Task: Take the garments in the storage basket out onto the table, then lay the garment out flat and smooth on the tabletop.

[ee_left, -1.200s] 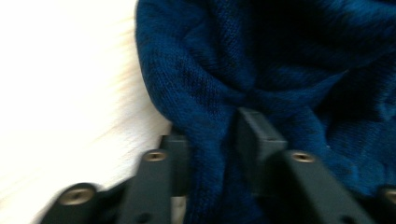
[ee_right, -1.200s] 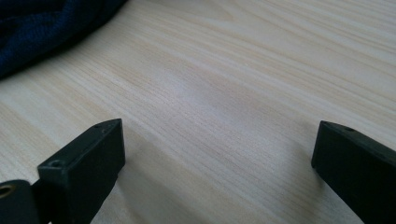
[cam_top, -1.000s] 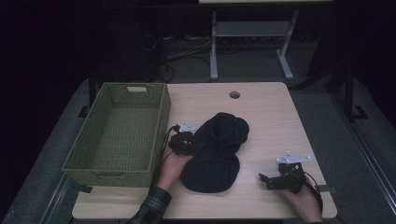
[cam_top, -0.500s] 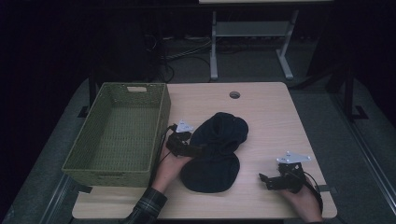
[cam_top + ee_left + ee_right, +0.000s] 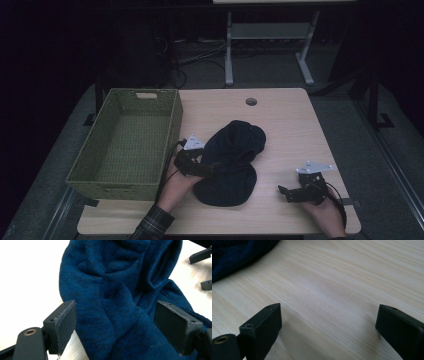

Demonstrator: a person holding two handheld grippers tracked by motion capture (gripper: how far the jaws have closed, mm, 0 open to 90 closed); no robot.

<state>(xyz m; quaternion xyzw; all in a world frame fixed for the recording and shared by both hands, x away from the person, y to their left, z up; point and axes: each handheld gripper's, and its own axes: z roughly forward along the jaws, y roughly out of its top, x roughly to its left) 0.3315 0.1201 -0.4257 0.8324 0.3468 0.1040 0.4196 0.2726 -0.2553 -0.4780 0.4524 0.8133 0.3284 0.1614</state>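
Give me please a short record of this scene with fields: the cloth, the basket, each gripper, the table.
cloth: dark blue knitted garment, bunched on the table between the two grippers
basket: green woven basket, at the table's left side, nothing inside
left gripper: left gripper, jaws open after just opening, knit lies between them, pads not pressing it
right gripper: right gripper, jaws open over bare wood, apart from the garment
table: light wooden table, round hole near the far edge

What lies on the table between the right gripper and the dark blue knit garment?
Nothing: bare wood separates the right gripper from the dark blue knit garment, as the high view shows.
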